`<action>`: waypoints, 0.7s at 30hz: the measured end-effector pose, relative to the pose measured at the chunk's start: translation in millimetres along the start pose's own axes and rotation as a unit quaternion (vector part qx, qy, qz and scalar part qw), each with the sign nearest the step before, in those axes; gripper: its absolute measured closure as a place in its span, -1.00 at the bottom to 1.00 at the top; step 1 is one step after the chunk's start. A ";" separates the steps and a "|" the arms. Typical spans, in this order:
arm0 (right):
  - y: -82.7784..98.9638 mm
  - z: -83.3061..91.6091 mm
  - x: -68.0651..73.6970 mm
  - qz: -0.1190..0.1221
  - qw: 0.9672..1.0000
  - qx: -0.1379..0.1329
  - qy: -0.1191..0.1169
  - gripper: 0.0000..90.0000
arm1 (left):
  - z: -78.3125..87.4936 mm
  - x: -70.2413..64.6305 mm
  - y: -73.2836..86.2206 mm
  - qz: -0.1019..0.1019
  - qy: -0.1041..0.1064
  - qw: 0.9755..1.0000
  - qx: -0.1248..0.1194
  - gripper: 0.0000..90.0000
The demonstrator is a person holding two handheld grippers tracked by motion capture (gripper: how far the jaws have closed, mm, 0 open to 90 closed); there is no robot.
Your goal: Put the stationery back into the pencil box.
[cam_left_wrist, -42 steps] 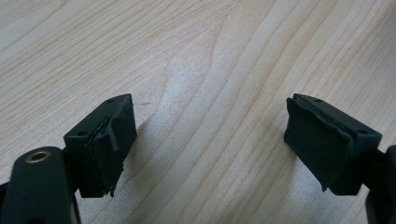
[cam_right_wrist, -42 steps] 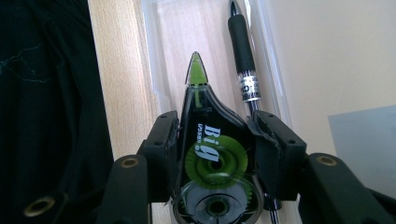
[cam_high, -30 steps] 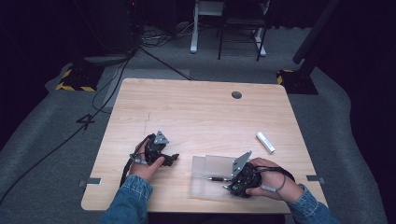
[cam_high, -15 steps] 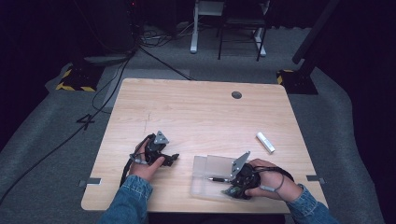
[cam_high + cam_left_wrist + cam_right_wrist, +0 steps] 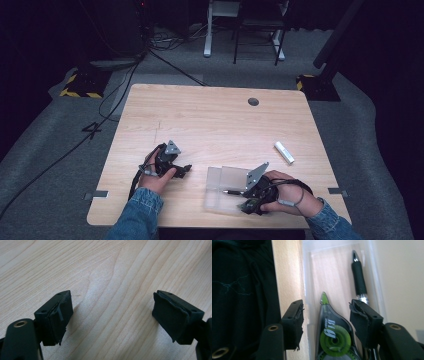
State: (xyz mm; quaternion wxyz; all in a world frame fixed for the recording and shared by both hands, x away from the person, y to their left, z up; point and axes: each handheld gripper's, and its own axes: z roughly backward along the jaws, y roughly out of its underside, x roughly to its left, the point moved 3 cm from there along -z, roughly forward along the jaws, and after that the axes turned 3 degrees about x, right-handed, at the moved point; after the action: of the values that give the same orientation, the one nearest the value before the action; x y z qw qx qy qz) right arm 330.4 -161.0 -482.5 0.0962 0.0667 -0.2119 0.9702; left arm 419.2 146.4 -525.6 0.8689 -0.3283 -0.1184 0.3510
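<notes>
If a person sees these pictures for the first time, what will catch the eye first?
Probably the green correction tape dispenser in a clear plastic case at the table's near edge, between the jaws of the right gripper, which have just been opening. A black pen lies beside it. Farther right lies a small white tube.

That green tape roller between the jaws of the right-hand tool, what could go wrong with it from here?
The right gripper has just been opening, so its pads stand clear of the green tape roller, which lies in the clear tray. Risks:
1. Pulling back carelessly could catch the roller and drag it out.
2. One jaw stands over the black pen and could knock it.
</notes>
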 end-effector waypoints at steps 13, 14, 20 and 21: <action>-2.7 -10.7 9.4 0.016 0.999 0.009 -0.030 -0.03 | 0.0 0.0 0.0 0.000 0.000 1.000 0.000 -0.63; -2.7 -10.7 9.3 0.016 0.999 0.009 -0.030 -0.03 | 0.0 0.0 0.0 0.000 0.000 1.000 0.000 -0.63; -5.2 -3.9 6.8 0.021 1.000 -0.014 -0.016 -0.03 | 0.0 0.0 0.0 0.000 0.000 1.000 0.000 -0.63; -5.4 -2.0 6.8 0.020 1.000 -0.017 -0.015 -0.03 | 0.0 0.0 0.0 0.000 0.000 1.000 0.000 -0.63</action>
State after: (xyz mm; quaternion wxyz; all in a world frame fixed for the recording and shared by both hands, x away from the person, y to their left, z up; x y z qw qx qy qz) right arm 324.7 -154.2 -481.1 0.0751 0.0752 -0.2308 0.9672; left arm 419.2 146.4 -525.5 0.8691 -0.3281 -0.1186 0.3507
